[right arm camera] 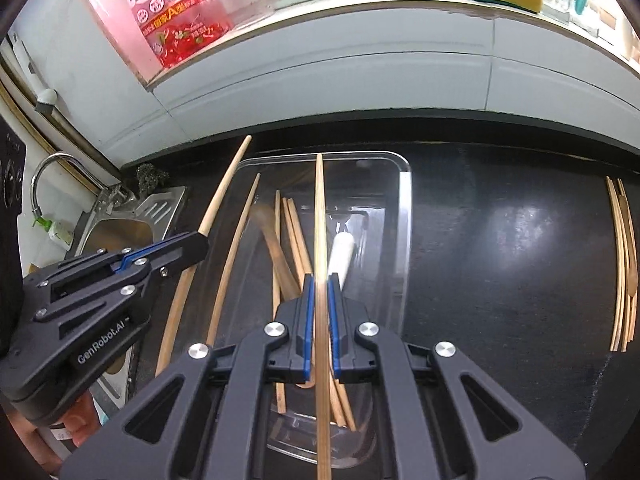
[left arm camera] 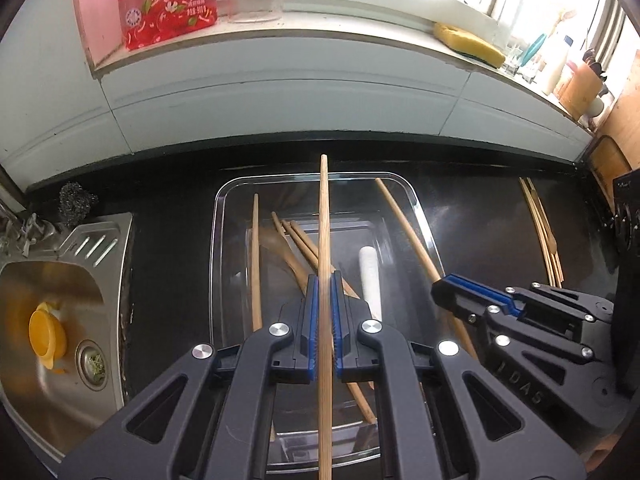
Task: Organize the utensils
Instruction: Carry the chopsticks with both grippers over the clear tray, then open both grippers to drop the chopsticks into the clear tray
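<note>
My left gripper [left arm camera: 324, 280] is clamped tight on a long pale wooden chopstick [left arm camera: 325, 216], which runs straight out ahead between the blue pads, and my right gripper [right arm camera: 319, 284] is pinched just as tight on a second thin bamboo chopstick [right arm camera: 319, 216]. Both sticks hang over the clear rectangular plastic tray [left arm camera: 224, 216], my landmark here, in which loose wooden chopsticks [left arm camera: 304, 240] and a white cylindrical handle [left arm camera: 369, 276] still lie criss-crossed. Right of the tray, well apart on the black countertop [right arm camera: 500, 240], lies a neat bundle of sorted chopsticks [right arm camera: 622, 264]; left of the tray sits the steel sink [left arm camera: 60, 280]. I judge I am mid-carry, each hand with one stick lifted from the tray. The next move calls for swinging both sticks rightward to that bundle, lowering them parallel to it, and only then letting go, so neither rolls away or knocks the row askew.
</note>
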Demonstrator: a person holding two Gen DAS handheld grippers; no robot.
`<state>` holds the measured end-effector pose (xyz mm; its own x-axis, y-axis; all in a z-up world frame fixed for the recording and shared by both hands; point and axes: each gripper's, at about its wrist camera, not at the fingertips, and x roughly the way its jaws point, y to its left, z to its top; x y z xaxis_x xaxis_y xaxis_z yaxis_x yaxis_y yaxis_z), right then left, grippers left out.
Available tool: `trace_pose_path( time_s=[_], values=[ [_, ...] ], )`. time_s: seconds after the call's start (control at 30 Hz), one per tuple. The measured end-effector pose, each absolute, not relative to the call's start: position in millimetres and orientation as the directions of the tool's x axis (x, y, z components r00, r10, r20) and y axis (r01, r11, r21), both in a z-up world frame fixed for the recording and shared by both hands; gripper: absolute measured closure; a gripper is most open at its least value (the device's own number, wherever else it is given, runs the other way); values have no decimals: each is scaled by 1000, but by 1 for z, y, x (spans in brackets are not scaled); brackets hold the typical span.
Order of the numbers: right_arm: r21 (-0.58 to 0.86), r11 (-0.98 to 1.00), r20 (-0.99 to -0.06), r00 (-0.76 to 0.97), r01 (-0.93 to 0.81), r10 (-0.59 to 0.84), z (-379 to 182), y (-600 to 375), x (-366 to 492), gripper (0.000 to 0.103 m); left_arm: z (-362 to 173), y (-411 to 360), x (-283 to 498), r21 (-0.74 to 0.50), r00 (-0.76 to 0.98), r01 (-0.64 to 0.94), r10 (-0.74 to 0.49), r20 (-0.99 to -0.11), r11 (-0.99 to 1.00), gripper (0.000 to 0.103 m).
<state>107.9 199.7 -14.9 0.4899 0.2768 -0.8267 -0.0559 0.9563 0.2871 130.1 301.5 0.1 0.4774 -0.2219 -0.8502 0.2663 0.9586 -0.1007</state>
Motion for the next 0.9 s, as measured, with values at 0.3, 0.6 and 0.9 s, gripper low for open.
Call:
trace_pose_path(
  time_s=[0.3,0.6,0.9],
  values=[
    [284,958,-836,482,-30,263,-22,205,111,96,-6,311,140,-107,458,273,-227,-859,956,97],
    [297,955,-836,480,-12,266,-26,200,115,96,-20,312,149,-113,431,259,-219,-875,959,97],
    [186,979,-866,456,-88,206,-35,208,111,20,-17,332,183,-209,415,115,-238,-878,971,5]
  ],
)
